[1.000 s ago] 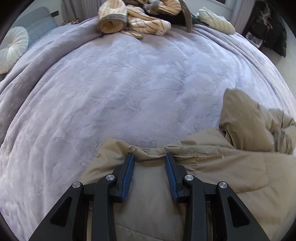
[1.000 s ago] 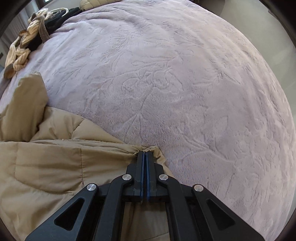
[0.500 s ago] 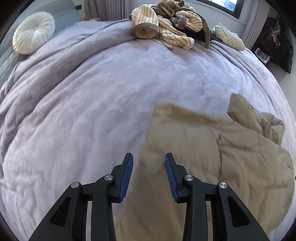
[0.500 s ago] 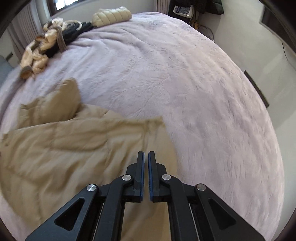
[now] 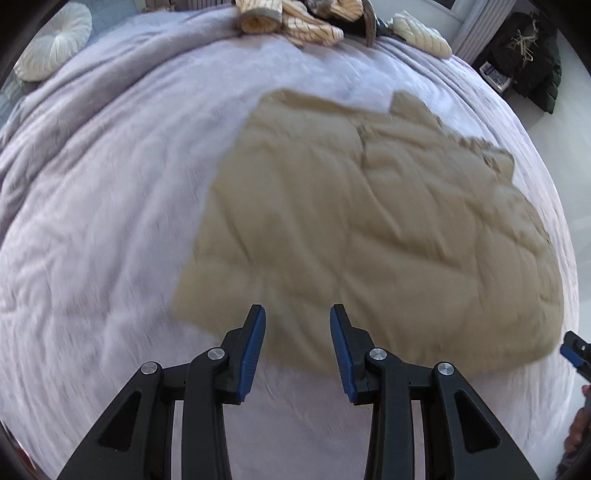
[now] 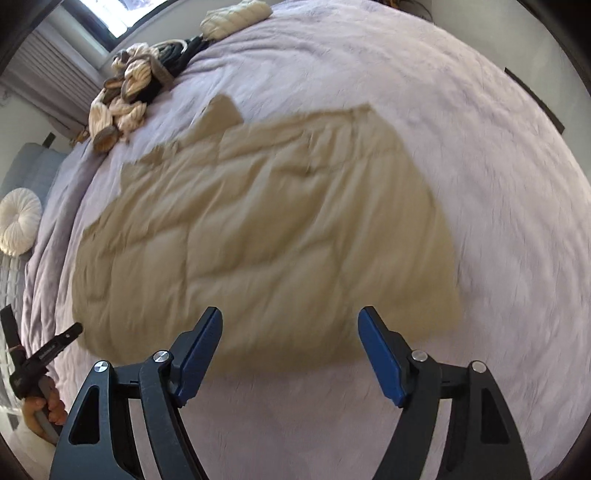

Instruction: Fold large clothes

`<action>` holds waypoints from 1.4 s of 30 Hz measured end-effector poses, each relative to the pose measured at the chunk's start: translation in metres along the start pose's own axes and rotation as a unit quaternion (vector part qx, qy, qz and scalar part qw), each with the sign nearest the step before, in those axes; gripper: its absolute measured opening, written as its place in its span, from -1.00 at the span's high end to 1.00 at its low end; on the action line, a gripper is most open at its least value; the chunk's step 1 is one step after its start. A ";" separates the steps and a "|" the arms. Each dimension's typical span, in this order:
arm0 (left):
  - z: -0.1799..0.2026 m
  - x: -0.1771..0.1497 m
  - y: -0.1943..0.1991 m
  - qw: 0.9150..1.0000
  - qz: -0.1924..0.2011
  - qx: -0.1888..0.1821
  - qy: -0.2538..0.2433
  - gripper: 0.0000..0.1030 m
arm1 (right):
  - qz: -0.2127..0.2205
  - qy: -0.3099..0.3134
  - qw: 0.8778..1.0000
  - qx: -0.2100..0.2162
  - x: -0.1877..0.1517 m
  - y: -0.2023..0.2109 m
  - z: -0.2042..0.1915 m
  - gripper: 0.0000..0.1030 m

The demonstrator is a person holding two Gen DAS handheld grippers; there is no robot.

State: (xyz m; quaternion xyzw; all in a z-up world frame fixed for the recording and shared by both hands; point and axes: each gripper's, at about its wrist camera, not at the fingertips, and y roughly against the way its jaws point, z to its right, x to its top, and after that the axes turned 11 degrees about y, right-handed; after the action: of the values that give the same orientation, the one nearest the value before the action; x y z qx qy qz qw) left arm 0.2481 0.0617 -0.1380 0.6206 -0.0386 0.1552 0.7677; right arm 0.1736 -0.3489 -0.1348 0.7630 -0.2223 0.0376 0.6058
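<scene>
Soft lilac bed [image 5: 110, 206] fills the room, and a tan puffy coat [image 5: 369, 221] lies spread flat on it, ready to fold. Both tools hang above its near edge, holding nothing: left hand-held gripper [image 5: 297, 345] partly open, right hand-held gripper [image 6: 290, 349] wide. Other clothes [image 6: 125, 92] wait far off.

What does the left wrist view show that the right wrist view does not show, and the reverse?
Only the left wrist view shows the dark coat hanging at the far right, and a sliver of the right gripper at its right edge.

Only the right wrist view shows the bright window, and the person's hand holding the left gripper's handle at its left edge.

Both show the tan padded garment lying spread on the lilac bedcover, the striped clothes pile, the cream quilted jacket and the round white cushion. The left gripper and right gripper are open, holding nothing.
</scene>
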 end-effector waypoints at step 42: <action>-0.058 0.013 -0.106 0.935 -0.093 -0.254 0.230 -0.92 | 0.030 -0.333 0.896 0.292 -0.054 -0.111 0.071 -0.99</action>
State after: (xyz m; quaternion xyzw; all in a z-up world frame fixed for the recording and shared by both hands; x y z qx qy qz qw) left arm 0.2830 0.1008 -0.2478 0.3526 0.1590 0.2066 0.8987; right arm 0.1525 -0.3815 -0.2717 0.8665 -0.4125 -0.1371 0.2455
